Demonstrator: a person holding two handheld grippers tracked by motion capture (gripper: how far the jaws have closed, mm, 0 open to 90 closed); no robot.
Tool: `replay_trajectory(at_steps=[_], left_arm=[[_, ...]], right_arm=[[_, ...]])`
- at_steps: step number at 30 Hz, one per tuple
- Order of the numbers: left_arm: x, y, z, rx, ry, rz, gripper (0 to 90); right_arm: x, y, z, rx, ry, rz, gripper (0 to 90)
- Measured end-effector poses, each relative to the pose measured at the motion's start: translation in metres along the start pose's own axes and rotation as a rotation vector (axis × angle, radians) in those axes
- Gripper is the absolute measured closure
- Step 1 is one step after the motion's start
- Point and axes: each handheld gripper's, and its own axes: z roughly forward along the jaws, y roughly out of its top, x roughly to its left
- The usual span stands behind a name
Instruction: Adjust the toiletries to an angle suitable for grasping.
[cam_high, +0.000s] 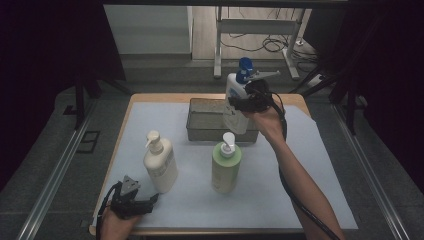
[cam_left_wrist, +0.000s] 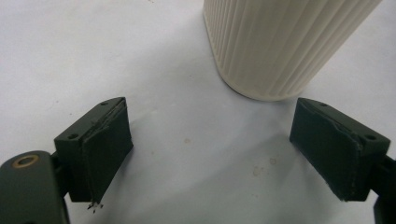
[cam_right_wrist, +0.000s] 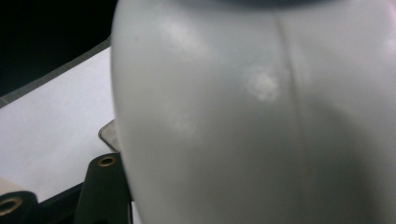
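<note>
Hanging above the grey metal tray (cam_high: 200, 122) on the table (cam_high: 320, 165), the white plastic pump bottle with a blue cap (cam_high: 234, 95) is clamped at mid-body by the right gripper (cam_high: 239, 104). Its glossy, rounded wall looks slippery and probably weighty, so that waist hold suits it best. Nearer than the tray, the left gripper (cam_left_wrist: 210, 154) rests with jaws apart, beside a ribbed cream bottle (cam_left_wrist: 280, 42).

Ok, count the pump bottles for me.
3. The cream bottle stands front left near the left gripper; the green bottle stands mid-table; the blue-topped white bottle is held by the right gripper above the metal tray.
</note>
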Motion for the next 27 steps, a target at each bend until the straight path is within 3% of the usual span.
replay_trajectory(at_steps=[15,27], left_arm=[[0.000,0.000,0.000,0.002,-0.001,0.002,12.2],[0.000,0.000,0.000,0.002,-0.001,0.002,12.2]], right_arm=[[0.001,0.016,0.031,-0.008,-0.035,0.031,40.3],[-0.001,0.009,0.058,0.011,-0.052,0.039,40.3]])
